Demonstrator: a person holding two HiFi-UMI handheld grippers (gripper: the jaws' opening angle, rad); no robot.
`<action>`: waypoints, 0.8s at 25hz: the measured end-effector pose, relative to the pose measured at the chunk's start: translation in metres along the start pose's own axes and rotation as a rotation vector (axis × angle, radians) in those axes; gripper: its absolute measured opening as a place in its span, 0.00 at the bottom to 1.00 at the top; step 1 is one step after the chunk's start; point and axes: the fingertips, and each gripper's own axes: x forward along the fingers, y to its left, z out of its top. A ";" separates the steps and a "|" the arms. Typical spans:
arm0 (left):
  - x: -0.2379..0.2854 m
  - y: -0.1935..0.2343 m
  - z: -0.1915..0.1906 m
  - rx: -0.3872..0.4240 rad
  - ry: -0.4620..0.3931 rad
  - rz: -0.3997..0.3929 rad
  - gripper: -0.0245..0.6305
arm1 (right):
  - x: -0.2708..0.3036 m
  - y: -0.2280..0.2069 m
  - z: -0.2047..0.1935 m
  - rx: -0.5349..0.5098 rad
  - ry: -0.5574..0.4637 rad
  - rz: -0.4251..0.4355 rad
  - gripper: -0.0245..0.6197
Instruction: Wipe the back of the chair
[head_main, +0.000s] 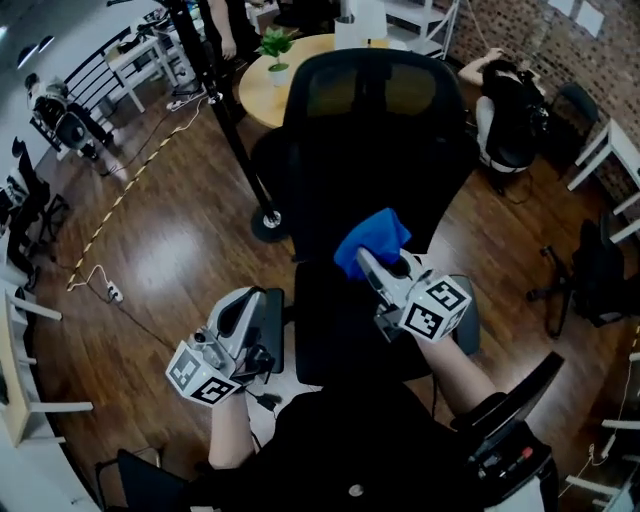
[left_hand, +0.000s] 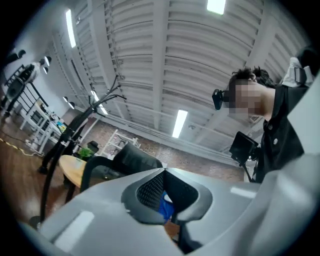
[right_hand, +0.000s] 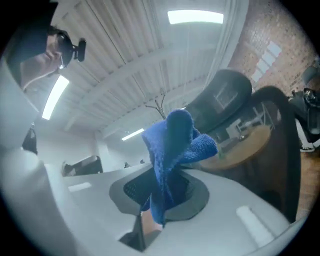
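A black office chair stands right in front of me, its tall mesh back (head_main: 370, 150) facing me in the head view. My right gripper (head_main: 368, 258) is shut on a bunched blue cloth (head_main: 372, 240), which is held up against the lower middle of the chair back. In the right gripper view the cloth (right_hand: 172, 150) sticks up out of the closed jaws, with the chair (right_hand: 225, 95) behind it. My left gripper (head_main: 250, 300) hangs low beside the chair's left edge, shut and empty. The left gripper view tilts up toward the ceiling, with the chair's top (left_hand: 132, 157) beyond.
A round wooden table (head_main: 258, 95) with a small potted plant (head_main: 277, 45) stands behind the chair. A black pole (head_main: 235, 140) on a round base (head_main: 268, 225) rises at the chair's left. A person (head_main: 505, 110) sits at the far right. Another dark chair (head_main: 590, 275) stands right.
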 end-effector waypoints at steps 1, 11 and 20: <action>0.014 -0.012 -0.004 -0.003 -0.001 -0.050 0.04 | -0.020 0.004 0.018 -0.022 -0.040 -0.012 0.13; 0.080 -0.081 -0.039 -0.052 0.029 -0.296 0.04 | -0.125 0.036 0.084 -0.172 -0.214 -0.084 0.13; 0.080 -0.082 -0.040 -0.042 0.032 -0.279 0.04 | -0.126 0.045 0.085 -0.164 -0.233 -0.043 0.13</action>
